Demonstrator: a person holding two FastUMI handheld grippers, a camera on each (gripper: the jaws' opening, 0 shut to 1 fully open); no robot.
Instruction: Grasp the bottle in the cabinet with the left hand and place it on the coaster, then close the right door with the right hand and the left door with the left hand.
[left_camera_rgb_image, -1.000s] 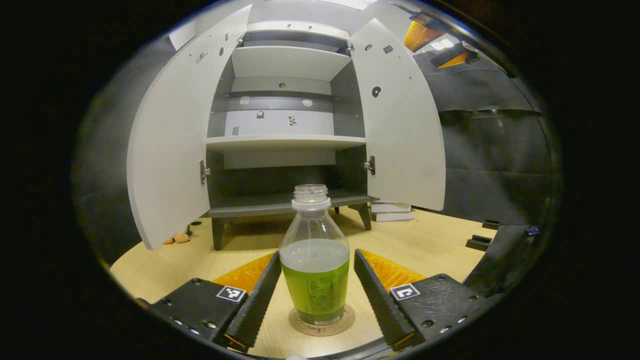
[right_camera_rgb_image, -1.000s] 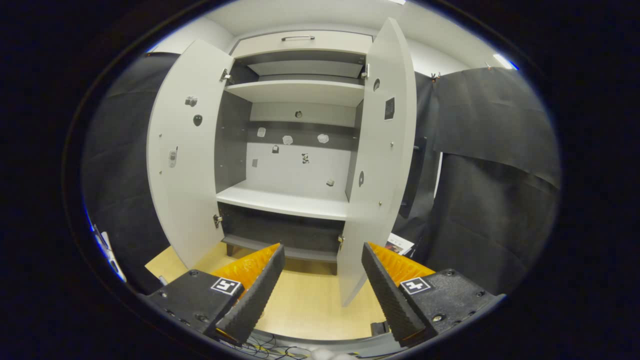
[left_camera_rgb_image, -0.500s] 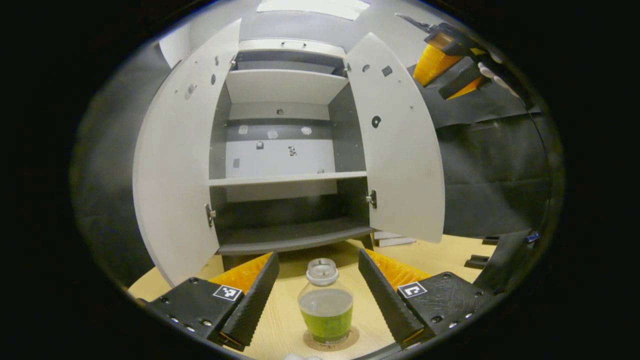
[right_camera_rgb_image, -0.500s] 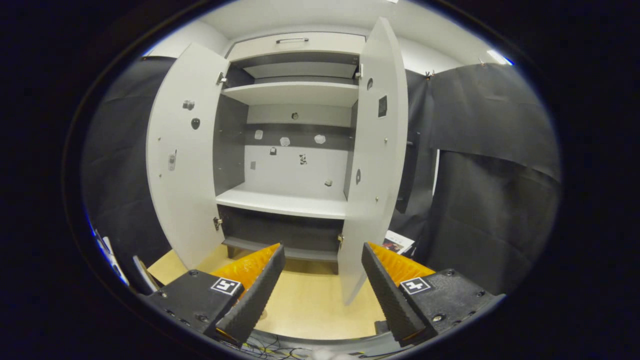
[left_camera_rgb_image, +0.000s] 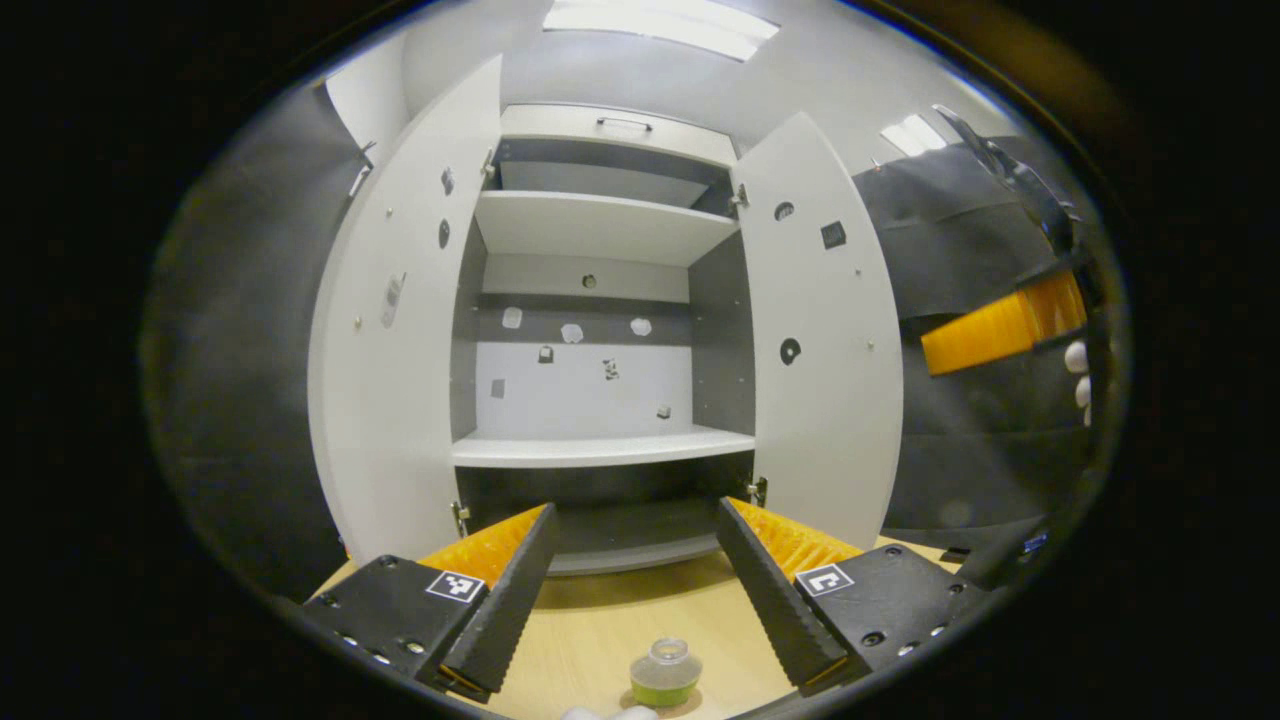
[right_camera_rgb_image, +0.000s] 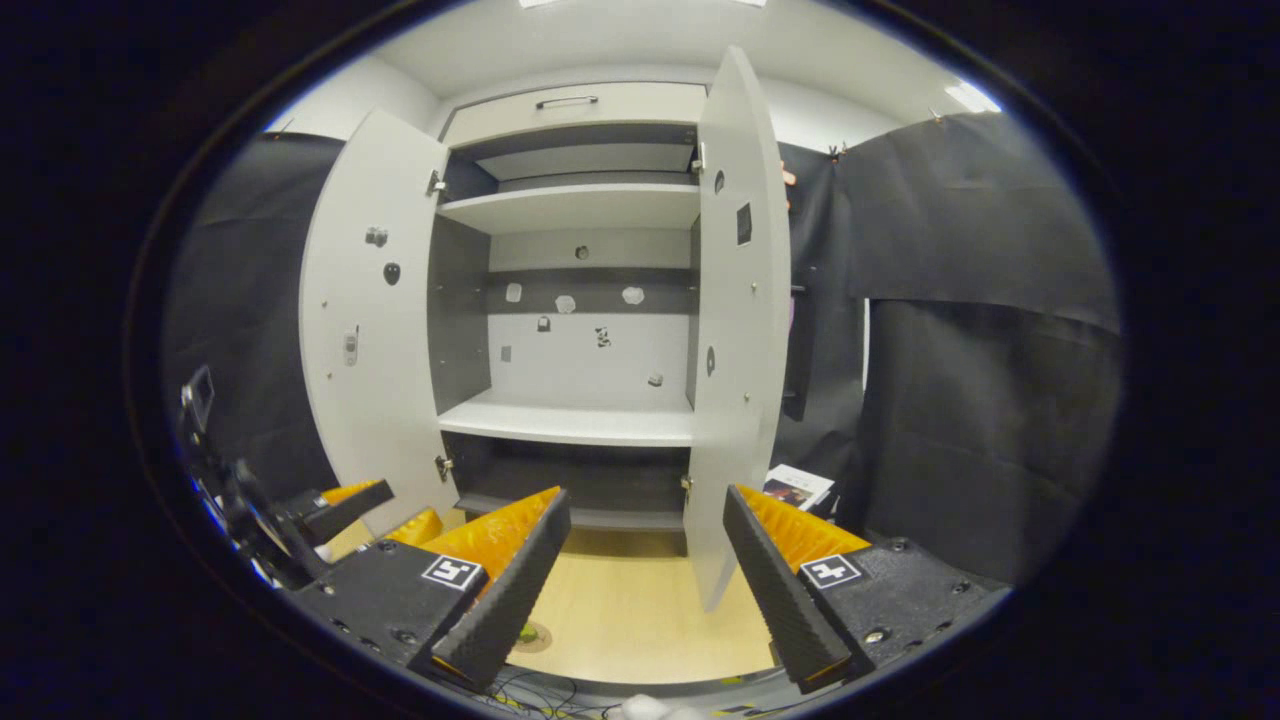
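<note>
Left hand-held gripper (left_camera_rgb_image: 632, 590): fingers spread apart with nothing between them, hovering over the wooden tabletop (left_camera_rgb_image: 600, 630); just below stands the bottle (left_camera_rgb_image: 665, 673), upright, long axis vertical, mouth pointing up, clear shoulder over a green lower band whose print is too small to read, sitting on the round coaster (left_camera_rgb_image: 680, 703). Right hand-held gripper (right_camera_rgb_image: 640, 570): fingers likewise apart and empty, square black-and-white markers on both bodies. Beyond, the white cabinet (right_camera_rgb_image: 575, 300) stands with left door (right_camera_rgb_image: 370, 330) and right door (right_camera_rgb_image: 735, 330) open, shelves bare, small stickers on the back panel, unreadable.
</note>
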